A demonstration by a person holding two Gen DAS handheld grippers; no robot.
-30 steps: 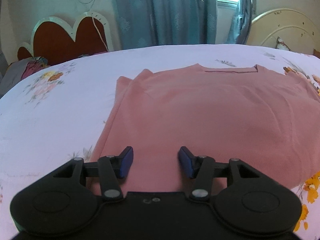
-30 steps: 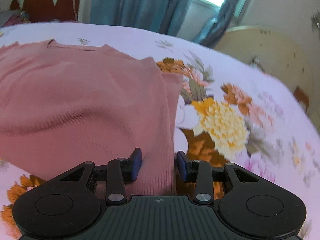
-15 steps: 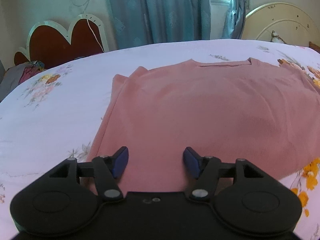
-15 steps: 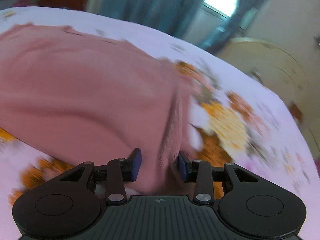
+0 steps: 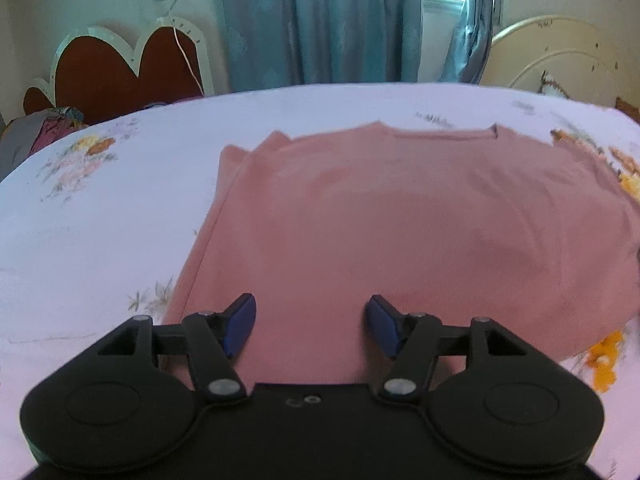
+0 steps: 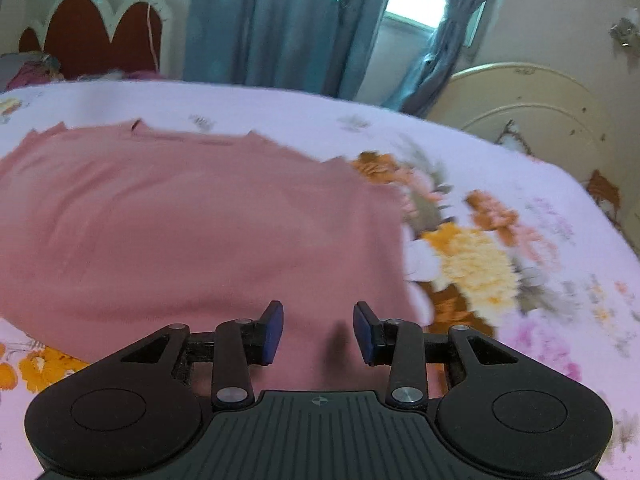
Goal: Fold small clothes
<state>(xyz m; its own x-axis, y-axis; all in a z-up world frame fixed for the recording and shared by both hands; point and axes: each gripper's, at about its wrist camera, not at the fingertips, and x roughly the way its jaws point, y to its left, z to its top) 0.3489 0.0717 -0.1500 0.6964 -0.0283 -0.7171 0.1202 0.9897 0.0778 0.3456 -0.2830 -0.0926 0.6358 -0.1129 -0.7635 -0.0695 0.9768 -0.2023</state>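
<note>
A pink knit top [image 5: 400, 216] lies flat on the floral bedsheet [image 5: 100, 220], neckline at the far side, sleeves folded in. My left gripper [image 5: 310, 322] is open above its near hem, towards the left corner. In the right wrist view the same top [image 6: 192, 232] fills the left half. My right gripper [image 6: 318, 330] is open, its blue pads either side of the near right corner of the top, with nothing clamped between them.
A red heart-shaped headboard [image 5: 116, 68] and blue curtains [image 5: 320, 20] stand behind the bed. A cream round headboard [image 6: 528, 112] is at the far right. A pile of clothes [image 5: 48, 128] lies at the far left edge of the bed.
Both grippers have opened wider and drawn back a little. The right gripper had the top's right corner between its pads; now the cloth lies loose under it.
</note>
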